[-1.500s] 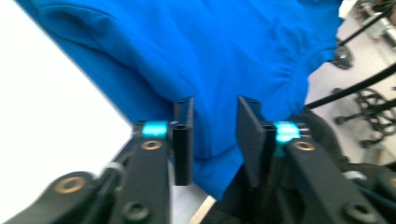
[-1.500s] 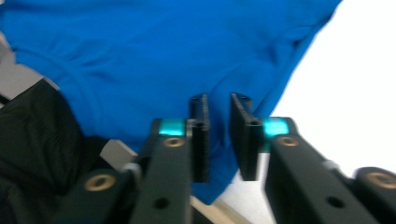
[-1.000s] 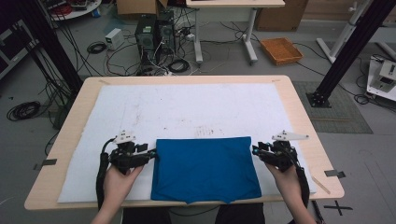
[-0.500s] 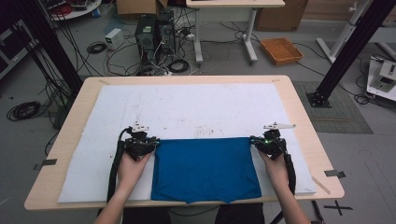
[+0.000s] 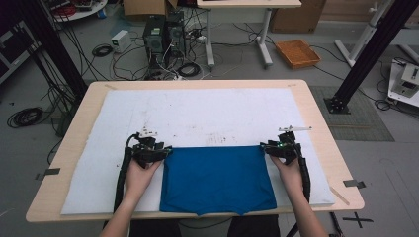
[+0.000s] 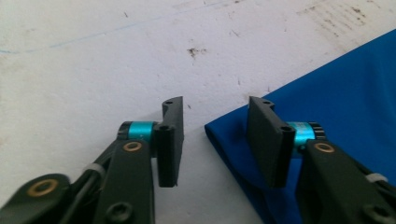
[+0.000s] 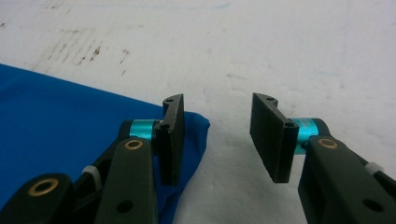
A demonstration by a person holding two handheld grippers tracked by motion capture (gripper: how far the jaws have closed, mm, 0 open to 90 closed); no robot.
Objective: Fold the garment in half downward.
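Note:
A blue cloth (image 5: 217, 177) lies folded flat on the white mat (image 5: 207, 113), its near edge at the table's front. My left gripper (image 5: 165, 150) sits at the cloth's far left corner and my right gripper (image 5: 264, 147) at its far right corner. In the left gripper view the gripper (image 6: 215, 140) has just been opening, and the cloth (image 6: 345, 93) corner lies loose under one jaw and reaches into the gap. In the right gripper view the gripper (image 7: 217, 135) has also just been opening, with the cloth (image 7: 56, 112) corner resting slack by one jaw.
The mat covers most of the wooden table (image 5: 321, 123) and is bare beyond the cloth. On the floor past the table are computer towers (image 5: 160, 34), cables, an orange tray (image 5: 298, 53), a second table's legs, and black frame posts (image 5: 368, 54) at the right.
Both hands have moved inward and away from the person, from the cloth's sides to its far corners. Since half a second ago they have held still. The cloth's outline looks unchanged.

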